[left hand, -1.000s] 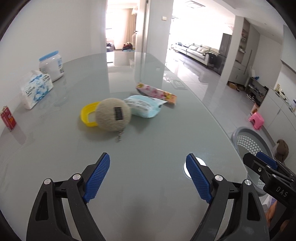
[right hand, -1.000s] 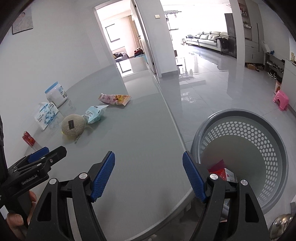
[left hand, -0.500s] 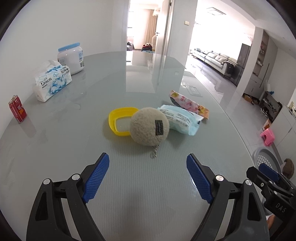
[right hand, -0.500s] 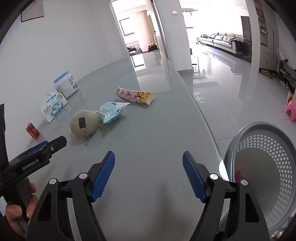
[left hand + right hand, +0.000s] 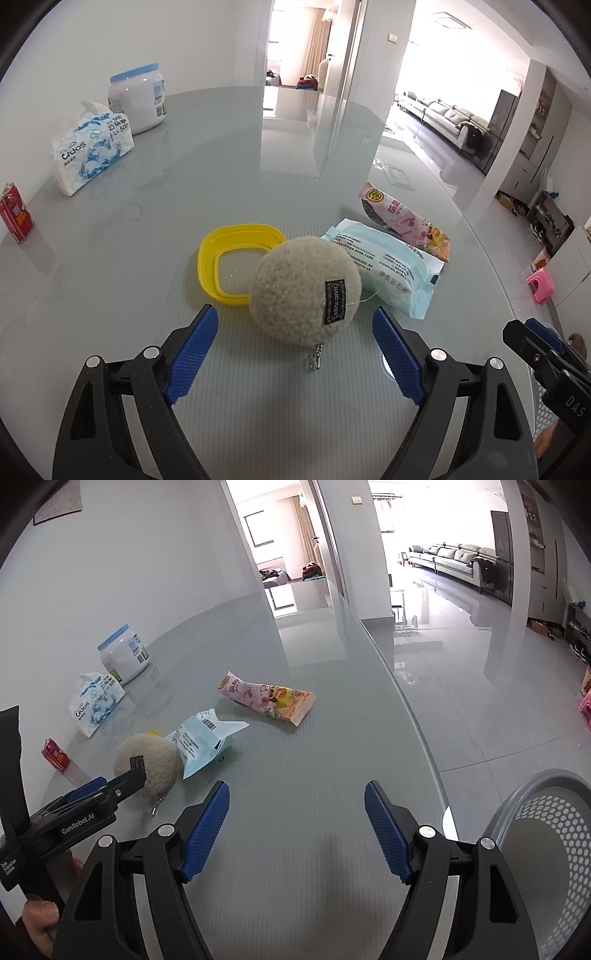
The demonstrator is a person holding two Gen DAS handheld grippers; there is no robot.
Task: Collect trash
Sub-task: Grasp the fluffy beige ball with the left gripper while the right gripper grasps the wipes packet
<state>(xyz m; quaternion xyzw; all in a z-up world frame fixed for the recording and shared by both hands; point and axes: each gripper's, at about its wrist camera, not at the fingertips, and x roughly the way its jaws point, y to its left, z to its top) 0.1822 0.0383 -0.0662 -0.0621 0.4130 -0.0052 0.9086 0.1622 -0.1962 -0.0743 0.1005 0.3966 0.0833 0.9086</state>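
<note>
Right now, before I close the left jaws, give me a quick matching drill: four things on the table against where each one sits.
Things:
1. plush ball
2. yellow lid
3. red can
4. pink snack wrapper

Places:
A. far left, near the wall
B. partly hidden behind the plush ball
C. just ahead of the open left gripper
D. beyond the light blue packet, toward the table's right edge

Pairs: 1-C, 2-B, 3-A, 4-D
</note>
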